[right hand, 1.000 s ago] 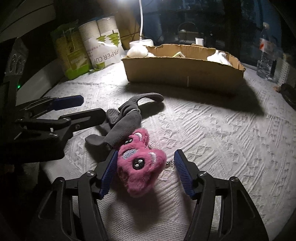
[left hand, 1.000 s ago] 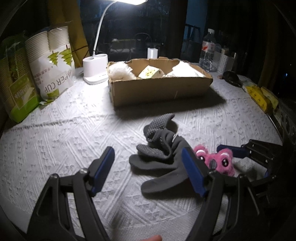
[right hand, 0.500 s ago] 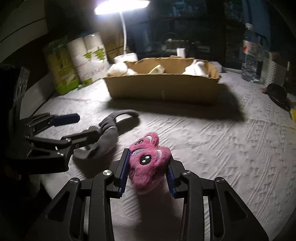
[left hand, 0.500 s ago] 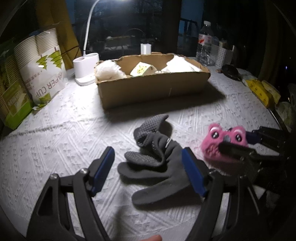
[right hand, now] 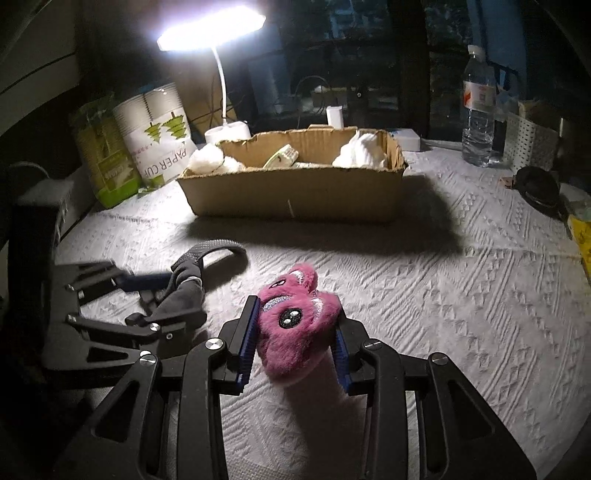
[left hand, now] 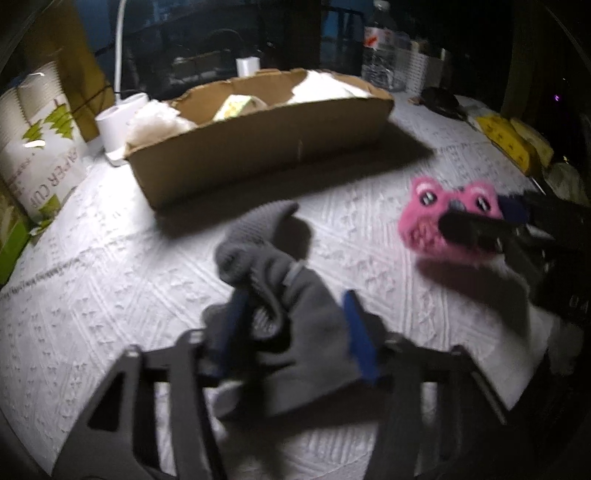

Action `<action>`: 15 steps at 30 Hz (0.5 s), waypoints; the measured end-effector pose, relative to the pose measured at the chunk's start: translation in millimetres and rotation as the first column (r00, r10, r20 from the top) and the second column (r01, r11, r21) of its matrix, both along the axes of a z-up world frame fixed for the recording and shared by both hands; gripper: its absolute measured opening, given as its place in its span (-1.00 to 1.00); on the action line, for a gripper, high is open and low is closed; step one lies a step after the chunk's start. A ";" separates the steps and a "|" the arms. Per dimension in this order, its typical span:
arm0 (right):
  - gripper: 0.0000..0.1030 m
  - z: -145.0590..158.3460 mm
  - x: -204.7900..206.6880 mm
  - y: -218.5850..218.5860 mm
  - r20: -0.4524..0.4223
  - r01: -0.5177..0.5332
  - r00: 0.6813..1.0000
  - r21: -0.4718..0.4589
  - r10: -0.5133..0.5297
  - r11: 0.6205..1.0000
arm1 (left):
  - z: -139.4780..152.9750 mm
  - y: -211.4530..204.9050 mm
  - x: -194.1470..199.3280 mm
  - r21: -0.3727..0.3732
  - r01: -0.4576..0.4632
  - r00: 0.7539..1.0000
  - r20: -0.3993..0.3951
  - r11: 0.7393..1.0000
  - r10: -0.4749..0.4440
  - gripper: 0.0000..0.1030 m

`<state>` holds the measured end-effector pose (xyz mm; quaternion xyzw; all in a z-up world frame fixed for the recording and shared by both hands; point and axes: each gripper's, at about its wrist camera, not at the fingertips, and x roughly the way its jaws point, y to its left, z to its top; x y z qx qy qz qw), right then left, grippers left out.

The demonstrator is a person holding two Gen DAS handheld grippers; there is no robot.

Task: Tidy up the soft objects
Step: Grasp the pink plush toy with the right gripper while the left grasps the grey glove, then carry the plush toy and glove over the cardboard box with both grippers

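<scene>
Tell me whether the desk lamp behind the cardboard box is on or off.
On. The desk lamp head glows bright white, and the cardboard box casts a hard shadow toward the camera across the white tablecloth.

I see the desk covered by a white embossed cloth. A cardboard box stands on it toward the back. Behind the box's left end sits a lamp base; a paper cup pack and green pack stand left. A water bottle stands back right. A grey glove touches the cloth near me.
</scene>
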<state>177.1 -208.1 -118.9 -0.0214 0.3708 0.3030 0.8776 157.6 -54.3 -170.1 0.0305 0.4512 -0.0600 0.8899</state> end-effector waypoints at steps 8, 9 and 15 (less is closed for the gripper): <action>-0.27 12.3 3.3 5.8 0.026 -0.003 1.000 0.009 0.003 1.000 | 13.8 0.4 -4.2 -0.005 0.017 0.998 0.057 1.000 -0.016 -0.43; -0.27 14.3 3.4 7.4 0.030 -0.006 1.000 0.009 0.006 1.000 | 16.8 1.7 -5.0 -0.012 0.018 0.998 0.064 1.000 -0.017 -0.43; -0.27 27.6 7.9 13.0 0.053 -0.015 0.998 0.013 0.015 1.000 | 39.5 9.3 -5.1 -0.045 0.025 0.994 0.110 0.999 -0.019 -0.43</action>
